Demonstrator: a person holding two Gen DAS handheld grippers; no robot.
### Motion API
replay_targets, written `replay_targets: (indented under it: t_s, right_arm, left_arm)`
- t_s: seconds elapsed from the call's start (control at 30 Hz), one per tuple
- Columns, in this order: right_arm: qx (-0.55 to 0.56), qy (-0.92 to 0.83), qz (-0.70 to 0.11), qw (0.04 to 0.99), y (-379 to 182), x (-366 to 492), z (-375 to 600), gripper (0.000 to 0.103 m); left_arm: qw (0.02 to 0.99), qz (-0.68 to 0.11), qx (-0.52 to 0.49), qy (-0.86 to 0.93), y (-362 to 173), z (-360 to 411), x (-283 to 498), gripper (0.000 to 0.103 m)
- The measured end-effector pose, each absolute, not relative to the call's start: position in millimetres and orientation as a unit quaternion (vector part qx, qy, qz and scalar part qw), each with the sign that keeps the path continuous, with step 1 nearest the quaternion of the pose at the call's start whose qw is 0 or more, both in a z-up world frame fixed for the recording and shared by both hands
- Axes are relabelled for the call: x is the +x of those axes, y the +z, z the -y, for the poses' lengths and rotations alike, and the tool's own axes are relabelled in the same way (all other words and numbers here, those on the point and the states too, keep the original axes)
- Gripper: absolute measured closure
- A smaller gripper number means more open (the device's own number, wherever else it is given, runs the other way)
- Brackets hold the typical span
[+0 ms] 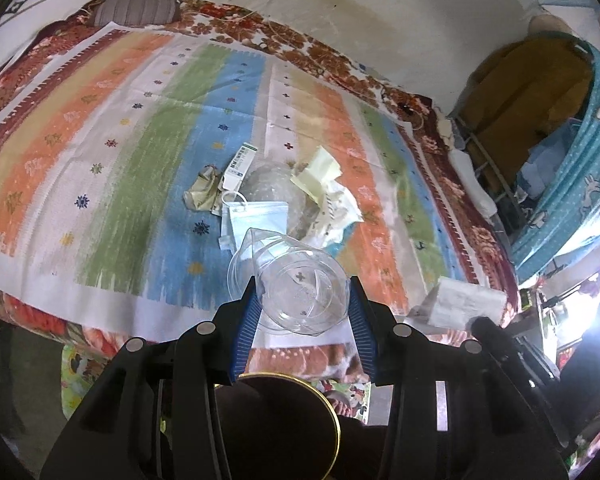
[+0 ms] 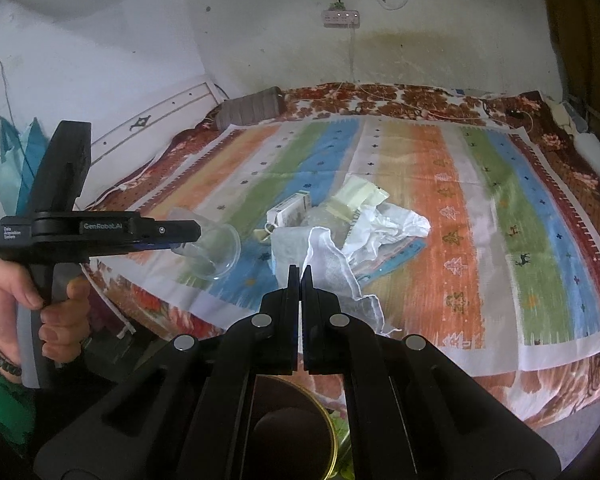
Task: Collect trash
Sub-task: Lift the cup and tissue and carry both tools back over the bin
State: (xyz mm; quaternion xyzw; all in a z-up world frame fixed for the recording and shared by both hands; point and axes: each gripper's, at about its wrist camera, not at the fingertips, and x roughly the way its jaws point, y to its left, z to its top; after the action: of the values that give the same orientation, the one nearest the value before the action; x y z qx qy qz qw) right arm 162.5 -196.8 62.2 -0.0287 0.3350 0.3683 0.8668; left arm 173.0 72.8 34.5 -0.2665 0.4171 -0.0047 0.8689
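Left gripper [image 1: 302, 300] jaws clamp a clear plastic cup [image 1: 296, 288]; right gripper [image 2: 300, 276] jaws pinch a white gauze cloth [image 2: 332, 264]. Both hang above the gold-rimmed dark bin [image 1: 284, 420] at 6 o'clock. Best to centre each item over the bin opening before releasing; remaining litter pile [image 1: 284, 196] lies on the bed at 12 o'clock.

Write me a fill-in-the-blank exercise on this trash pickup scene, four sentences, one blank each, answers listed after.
1. The left claw is shut on a clear plastic ____.
2. The right claw is shut on a white ____.
3. The trash pile lies on a ____ cloth spread over the bed.
4. Below both claws stands a dark bin with a ____-coloured rim.

Missing words: cup; tissue; striped; gold
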Motion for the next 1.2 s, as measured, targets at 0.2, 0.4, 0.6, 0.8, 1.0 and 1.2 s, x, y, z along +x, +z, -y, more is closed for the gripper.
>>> replay_targets:
  t_s: [0.2, 0.4, 0.6, 0.8, 1.0, 1.2]
  right_arm:
    - [-0.033, 0.379, -0.334, 0.862, 59.6, 147.1, 197.8, 0.103]
    - [-0.036, 0.383, -0.340, 0.858, 51.5, 131.5, 197.5, 0.103]
    - [-0.035, 0.390, -0.349, 0.852, 41.3, 110.1, 200.6, 0.103]
    - [-0.039, 0.397, -0.366, 0.841, 25.2, 90.8, 199.2, 0.103]
    - [-0.037, 0.393, -0.398, 0.828, 5.1, 79.8, 199.2, 0.103]
    - [-0.036, 0.384, -0.443, 0.809, -21.8, 71.8, 195.0, 0.103]
  left_arm:
    - [0.870, -0.414, -0.266, -0.016, 33.3, -64.1, 155.2, 0.061]
    - [0.870, -0.410, -0.274, -0.022, 30.0, -62.0, 134.9, 0.061]
    - [0.863, -0.413, -0.289, -0.018, 19.9, -63.2, 116.5, 0.061]
    - [0.860, -0.415, -0.296, -0.014, 12.0, -60.4, 96.2, 0.061]
    - [0.852, -0.441, -0.283, 0.005, -2.0, -50.3, 82.7, 0.061]
    - [0.836, -0.472, -0.279, 0.019, -23.6, -40.5, 73.6, 0.061]
